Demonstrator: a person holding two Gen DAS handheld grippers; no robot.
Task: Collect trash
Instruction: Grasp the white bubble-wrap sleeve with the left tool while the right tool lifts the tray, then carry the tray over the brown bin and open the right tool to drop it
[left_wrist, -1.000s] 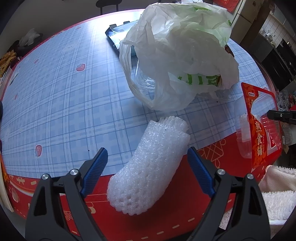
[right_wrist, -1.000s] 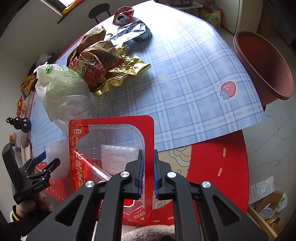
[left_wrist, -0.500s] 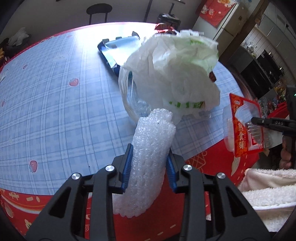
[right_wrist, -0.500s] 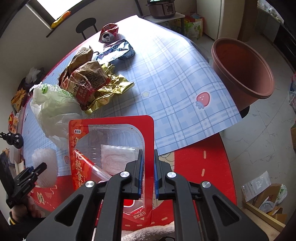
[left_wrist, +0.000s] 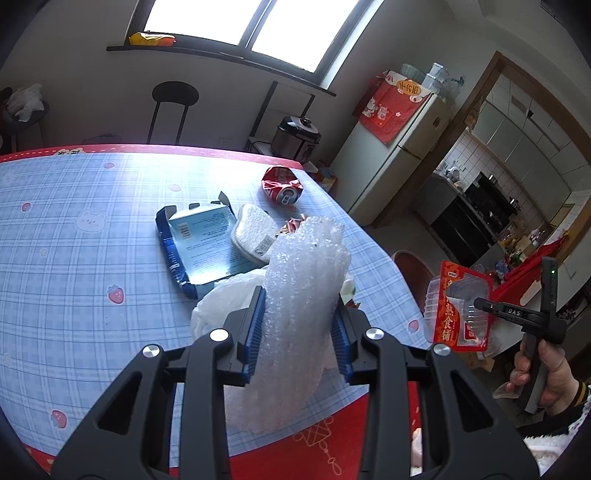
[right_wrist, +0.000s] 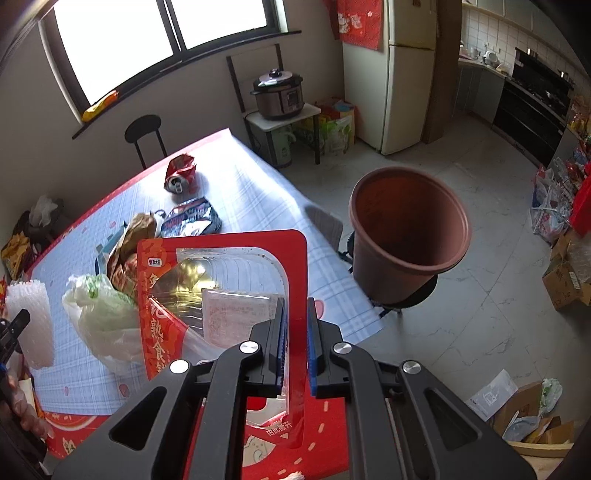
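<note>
My left gripper (left_wrist: 297, 336) is shut on a roll of white bubble wrap (left_wrist: 299, 295) and holds it upright above the table's near edge. The roll also shows at the left of the right wrist view (right_wrist: 31, 325). My right gripper (right_wrist: 295, 343) is shut on a red and clear plastic food package (right_wrist: 221, 295), held off the table's right side; it also shows in the left wrist view (left_wrist: 460, 306). A brown plastic bucket (right_wrist: 406, 236) stands on a stool on the floor beyond the table's right edge.
On the blue checked tablecloth (left_wrist: 74, 240) lie a crushed red can (left_wrist: 282, 184), a flattened blue box (left_wrist: 199, 240), a white pad (left_wrist: 255, 232), a white plastic bag (right_wrist: 99, 317), brown and gold wrappers (right_wrist: 136, 236). A fridge (right_wrist: 406, 74) and rice cooker (right_wrist: 279, 94) stand behind.
My left gripper closed on the bubble wrap and lifted it off the table, tilting up. My right gripper raised the red package and turned toward the brown bucket.
</note>
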